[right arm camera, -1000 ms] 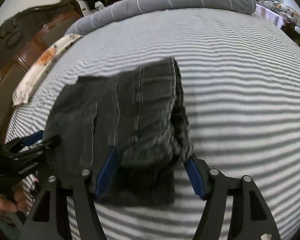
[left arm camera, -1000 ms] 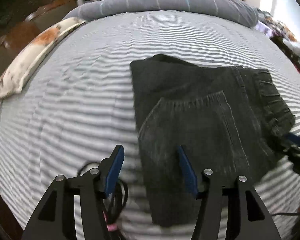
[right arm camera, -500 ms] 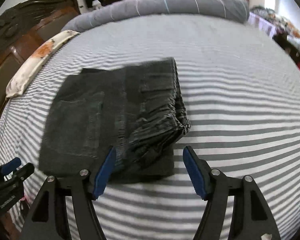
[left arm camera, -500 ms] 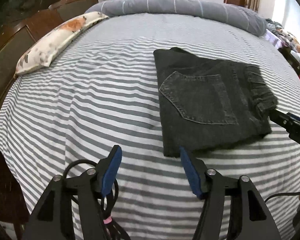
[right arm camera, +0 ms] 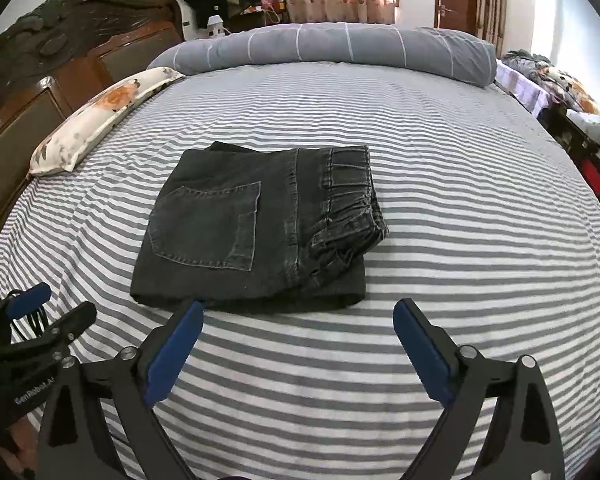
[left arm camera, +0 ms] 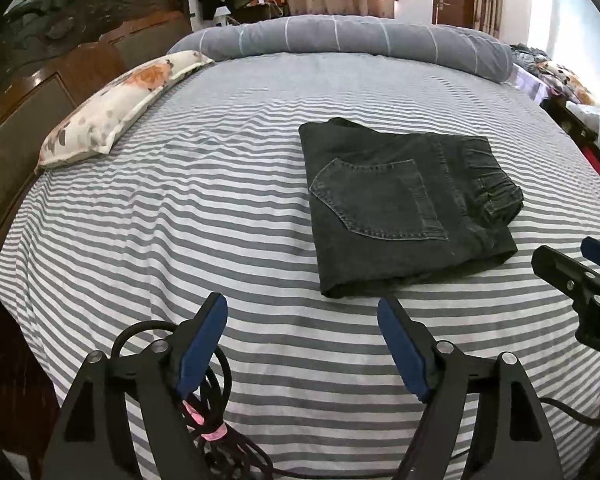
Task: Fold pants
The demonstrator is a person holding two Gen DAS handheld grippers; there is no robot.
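The dark grey denim pants (left arm camera: 404, 204) lie folded into a compact rectangle on the striped bed (left arm camera: 180, 216), back pocket up and waistband bunched at the right. They also show in the right wrist view (right arm camera: 260, 224). My left gripper (left arm camera: 302, 344) is open and empty, hovering over the sheet in front of the pants' near left corner. My right gripper (right arm camera: 298, 344) is open and empty, just in front of the pants' near edge. The right gripper appears at the right edge of the left wrist view (left arm camera: 572, 276), and the left gripper at the lower left of the right wrist view (right arm camera: 40, 320).
A floral pillow (left arm camera: 116, 108) lies along the dark wooden headboard (left arm camera: 40, 76) at the left. A rolled grey duvet (left arm camera: 360, 44) lies across the far edge. Cluttered furniture (right arm camera: 580, 120) stands beyond the bed's right side. A black cable (left arm camera: 216, 396) hangs under my left gripper.
Both grippers have let go of the pants and pulled back and up from them. The pants now lie flat and folded on the bed.
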